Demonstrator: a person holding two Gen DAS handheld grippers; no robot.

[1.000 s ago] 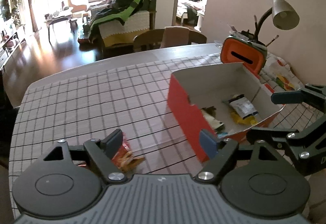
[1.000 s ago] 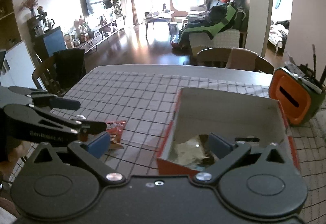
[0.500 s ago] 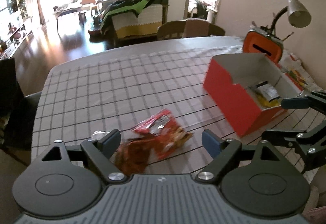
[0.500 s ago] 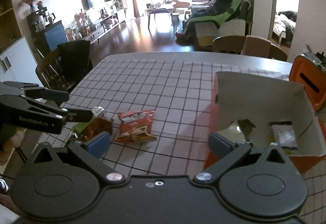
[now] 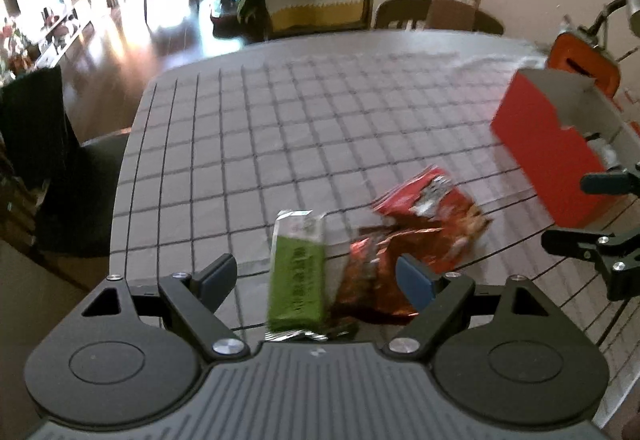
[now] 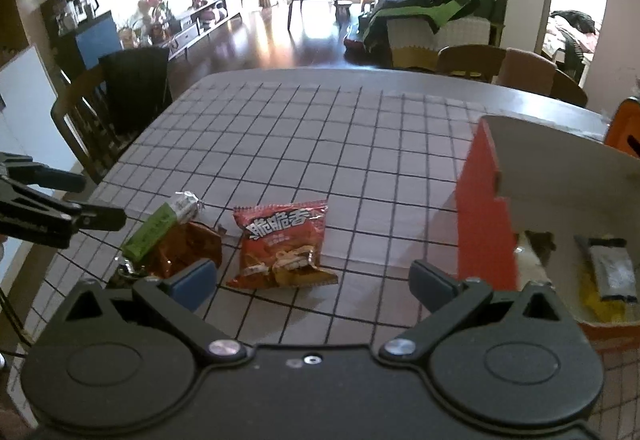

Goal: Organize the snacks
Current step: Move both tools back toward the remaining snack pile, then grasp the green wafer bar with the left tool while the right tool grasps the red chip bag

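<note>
In the left wrist view, the left claw point(image 5: 316, 276) stands wide apart and holds nothing. A green bar point(image 5: 297, 280) lies flat on the checked surface point(image 5: 280, 120) between its fingers, nearer the right one, and no finger touches it. At about 3 o'clock of the bar, touching it, lies a crumpled brown packet point(image 5: 372, 280), and a red packet point(image 5: 432, 208) lies beyond at 1 o'clock. The red box point(image 5: 544, 156) waits at the far right, at 2 o'clock, well apart.

To take the bar well, I think the claw should come down with the bar in the middle of the gap and one finger slid between bar and brown packet (otherwise both wrappers may be pinched together). The bar is thin, so the fingers must go down close to the cloth.

In the right wrist view, the right claw point(image 6: 312, 276) is also wide apart and empty. The red packet point(image 6: 282, 246) lies flat just ahead of it, at 12 o'clock, free on all sides, with the box point(image 6: 484, 216) at 3 o'clock and some snacks already inside. The left claw point(image 6: 60, 208) shows at 9 o'clock over the bar point(image 6: 154, 226). Here a grip across the short width of the packet seems best.
</note>
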